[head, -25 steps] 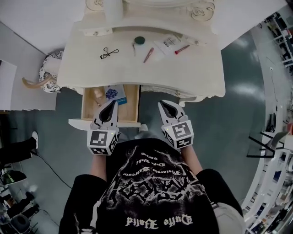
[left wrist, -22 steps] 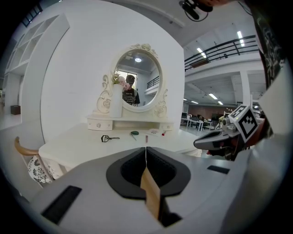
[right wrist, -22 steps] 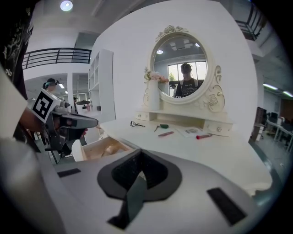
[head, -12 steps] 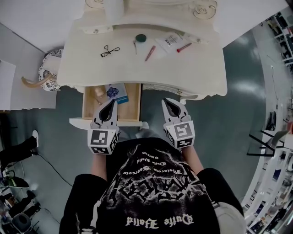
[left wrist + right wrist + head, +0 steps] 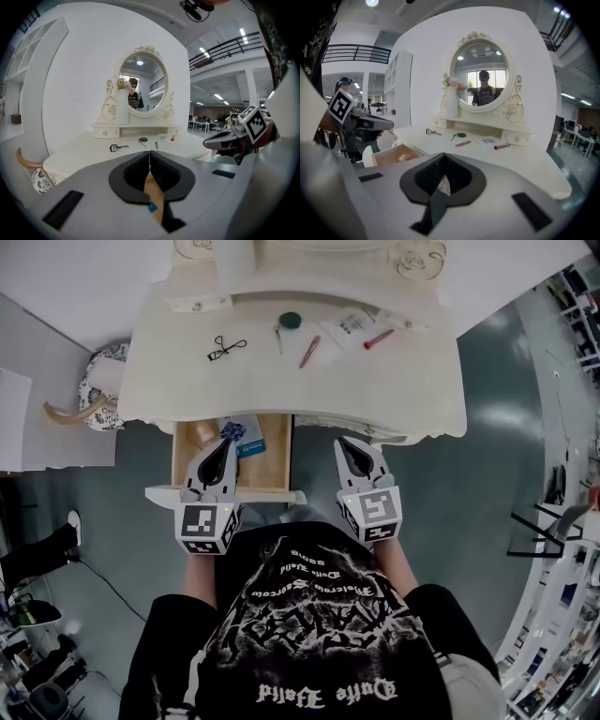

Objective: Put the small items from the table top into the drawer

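Observation:
Several small items lie on the white dressing table (image 5: 187,381): a black eyelash curler (image 5: 226,346), a green round piece (image 5: 290,321), a pink stick (image 5: 307,351), a red lipstick (image 5: 379,337) and a white packet (image 5: 349,326). The wooden drawer (image 5: 275,460) under the table's left part stands pulled out, with a blue item (image 5: 246,439) and a tan thing (image 5: 202,435) inside. My left gripper (image 5: 225,448) hangs shut and empty over the drawer's front. My right gripper (image 5: 352,448) is shut and empty, in front of the table edge to the right of the drawer.
An oval mirror (image 5: 483,86) and a white vase (image 5: 451,105) stand on the table's back shelf. A patterned stool (image 5: 98,381) sits left of the table. A person's leg and shoe (image 5: 37,545) show at the far left on the grey floor.
Both grippers stay shut and nearly where they were. The right gripper has tilted slightly, and the head view has shifted a little.

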A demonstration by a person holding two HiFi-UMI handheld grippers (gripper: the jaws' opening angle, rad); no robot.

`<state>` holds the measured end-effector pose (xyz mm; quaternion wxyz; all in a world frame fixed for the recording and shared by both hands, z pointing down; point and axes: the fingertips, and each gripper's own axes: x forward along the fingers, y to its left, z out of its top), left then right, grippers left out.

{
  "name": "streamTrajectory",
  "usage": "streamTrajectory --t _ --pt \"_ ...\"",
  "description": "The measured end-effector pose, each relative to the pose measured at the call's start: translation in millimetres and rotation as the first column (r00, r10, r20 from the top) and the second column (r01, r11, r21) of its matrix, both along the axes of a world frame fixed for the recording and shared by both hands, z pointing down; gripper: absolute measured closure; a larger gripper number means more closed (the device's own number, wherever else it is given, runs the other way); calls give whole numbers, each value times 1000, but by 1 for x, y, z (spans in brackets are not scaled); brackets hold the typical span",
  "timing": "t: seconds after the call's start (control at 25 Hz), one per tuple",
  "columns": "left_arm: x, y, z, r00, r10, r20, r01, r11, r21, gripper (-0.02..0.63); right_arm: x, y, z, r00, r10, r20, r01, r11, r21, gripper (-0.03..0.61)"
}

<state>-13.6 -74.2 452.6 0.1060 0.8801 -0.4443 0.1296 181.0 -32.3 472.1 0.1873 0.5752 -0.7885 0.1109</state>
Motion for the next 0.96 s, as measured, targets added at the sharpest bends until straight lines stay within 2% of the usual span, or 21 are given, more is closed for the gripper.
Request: streamTrajectory --t 0.96 --pt "-17 -11 -3 1000 5 -12 -5 1000 19 597 1 5 3 997 51 -56 -51 999 -9 569"
